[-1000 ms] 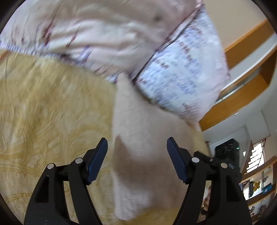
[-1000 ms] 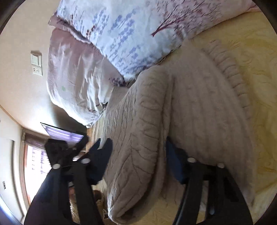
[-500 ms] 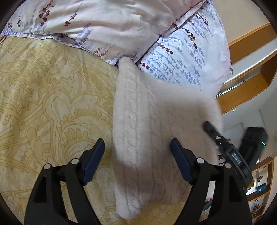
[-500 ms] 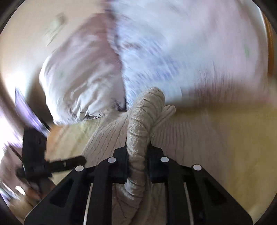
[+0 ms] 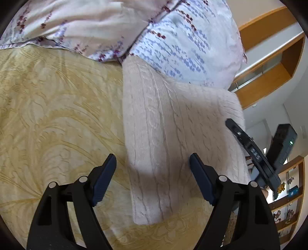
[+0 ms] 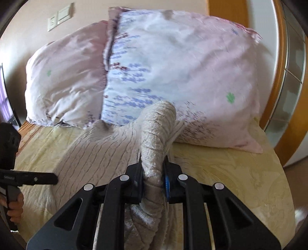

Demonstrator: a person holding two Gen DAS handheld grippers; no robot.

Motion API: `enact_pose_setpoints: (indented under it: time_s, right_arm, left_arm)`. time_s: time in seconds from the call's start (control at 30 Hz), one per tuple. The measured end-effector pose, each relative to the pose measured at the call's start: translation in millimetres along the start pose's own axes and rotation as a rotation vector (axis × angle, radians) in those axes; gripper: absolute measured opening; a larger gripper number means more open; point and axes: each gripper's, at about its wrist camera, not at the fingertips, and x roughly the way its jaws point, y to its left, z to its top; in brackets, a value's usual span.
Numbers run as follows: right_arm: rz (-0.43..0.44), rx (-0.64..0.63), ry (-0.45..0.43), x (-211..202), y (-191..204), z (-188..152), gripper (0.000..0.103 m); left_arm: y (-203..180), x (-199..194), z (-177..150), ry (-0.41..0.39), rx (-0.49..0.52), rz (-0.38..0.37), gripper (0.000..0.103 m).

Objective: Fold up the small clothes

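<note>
A beige cable-knit sweater [image 5: 163,134] lies on the yellow bedspread [image 5: 48,115], its far end against the pillows. My left gripper [image 5: 152,165] hovers open over the sweater's near end, one blue pad on each side and neither touching the knit. In the left wrist view the sweater's right edge is raised, with the right gripper [image 5: 250,150] beside it. In the right wrist view my right gripper [image 6: 153,173] is shut on a bunched fold of the sweater [image 6: 157,130], which stands up between its pads. The left gripper [image 6: 48,177] shows at the left, held by a hand [image 6: 13,207].
Two floral pillows [image 6: 182,67] [image 6: 63,80] lean against the wall at the head of the bed. A wall switch [image 6: 59,16] sits above them. Wooden shelving [image 5: 269,77] stands to the right. Bare bedspread [image 6: 231,173] lies right of the sweater.
My right gripper went from open around the sweater's edge to shut on it, rolled upright and lifted the fold. My left gripper opened a little wider and shifted along the sweater.
</note>
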Motion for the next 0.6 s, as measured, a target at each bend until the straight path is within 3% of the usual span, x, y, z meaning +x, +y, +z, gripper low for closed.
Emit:
enact_pose_setpoints:
  time_s: [0.17, 0.2, 0.27, 0.33, 0.47, 0.6]
  right_arm:
    - [-0.009, 0.15, 0.16, 51.9, -37.6, -25.5, 0.02]
    - [0.01, 0.186, 0.146, 49.7, -43.3, -27.5, 0.022]
    - [0.001, 0.24, 0.128, 38.2, -52.8, -26.9, 0.041]
    - [0.001, 0.29, 0.098, 18.6, -63.1, -26.8, 0.047]
    - [0.162, 0.435, 0.051, -24.2, -83.8, -45.5, 0.047]
    - [0.255, 0.449, 0.06, -43.4, -76.8, -65.9, 0.047]
  left_arm:
    - [-4.8, 9.6, -7.3, 0.038, 0.006, -0.003, 0.077]
    - [-5.1, 9.3, -8.8, 0.04, 0.009, -0.004, 0.077]
    - [-5.0, 8.0, -11.4, 0.041, 0.01, -0.007, 0.077]
    - [-4.0, 6.0, -13.1, 0.042, 0.003, -0.02, 0.076]
    - [-3.0, 0.6, -17.9, 0.037, -0.007, -0.043, 0.076]
    - [-2.5, -1.9, -22.7, 0.046, -0.018, -0.052, 0.075]
